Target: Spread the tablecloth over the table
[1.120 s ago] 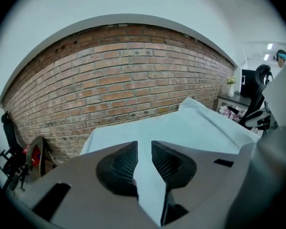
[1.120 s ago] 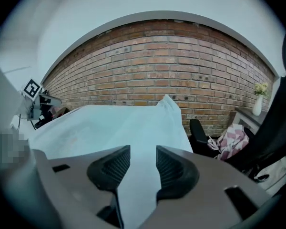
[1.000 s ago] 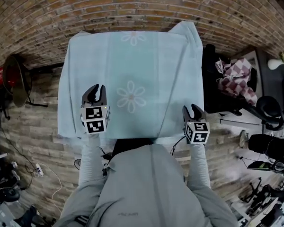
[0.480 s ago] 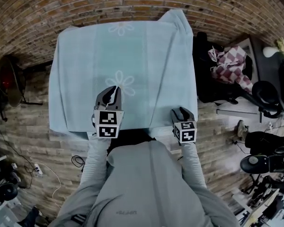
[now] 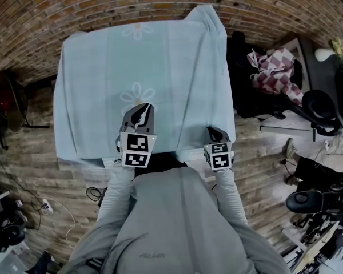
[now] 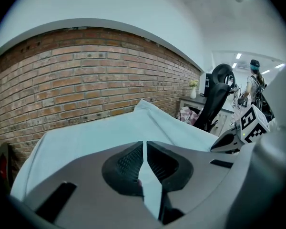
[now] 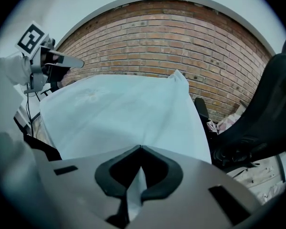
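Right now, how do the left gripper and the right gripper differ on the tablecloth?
The left gripper sits further in on the tablecloth, near the daisy print; the right gripper is at the near edge by the right corner. The left's jaws have just been closing, a slim gap left at the tips; the right's tips meet. Both hold a fold of cloth between their jaws.

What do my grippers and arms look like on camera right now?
The left gripper and right gripper are grey, with black pads. Each carries a white cube of black square markers. Long light-grey sleeves cover both arms. The left jaws have just been closing, tablecloth between them.
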Action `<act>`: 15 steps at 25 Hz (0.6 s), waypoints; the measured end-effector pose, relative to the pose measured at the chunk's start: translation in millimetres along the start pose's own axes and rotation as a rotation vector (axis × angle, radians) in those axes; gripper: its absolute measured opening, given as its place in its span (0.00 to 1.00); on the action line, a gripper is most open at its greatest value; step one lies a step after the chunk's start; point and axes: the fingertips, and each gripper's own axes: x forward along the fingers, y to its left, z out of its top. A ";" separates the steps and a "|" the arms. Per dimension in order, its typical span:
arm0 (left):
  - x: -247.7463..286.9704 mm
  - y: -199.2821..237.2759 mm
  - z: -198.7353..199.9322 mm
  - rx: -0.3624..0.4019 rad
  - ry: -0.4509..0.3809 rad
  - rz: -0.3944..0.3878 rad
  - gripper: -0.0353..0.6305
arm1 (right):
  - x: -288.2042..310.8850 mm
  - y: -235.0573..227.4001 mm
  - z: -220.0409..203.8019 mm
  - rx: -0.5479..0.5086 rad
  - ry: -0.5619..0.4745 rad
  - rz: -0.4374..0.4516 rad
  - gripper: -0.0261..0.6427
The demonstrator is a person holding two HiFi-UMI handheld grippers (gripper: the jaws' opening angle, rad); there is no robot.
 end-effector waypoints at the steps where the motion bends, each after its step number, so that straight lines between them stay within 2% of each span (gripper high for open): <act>1: 0.6 -2.1 0.8 0.003 0.000 -0.004 0.12 | -2.2 -2.6 -0.8 0.003 -0.001 -0.012 0.07; 5: 3.2 -9.6 3.3 0.012 -0.003 -0.020 0.12 | -21.1 -31.4 -6.5 0.044 -0.030 -0.100 0.07; 9: 4.8 -14.6 4.3 0.019 -0.003 -0.031 0.12 | -39.2 -81.1 -19.5 0.082 -0.031 -0.200 0.07; 15: 3.0 -17.6 4.0 0.030 -0.002 -0.033 0.12 | -37.6 -125.4 -22.7 0.024 -0.006 -0.261 0.07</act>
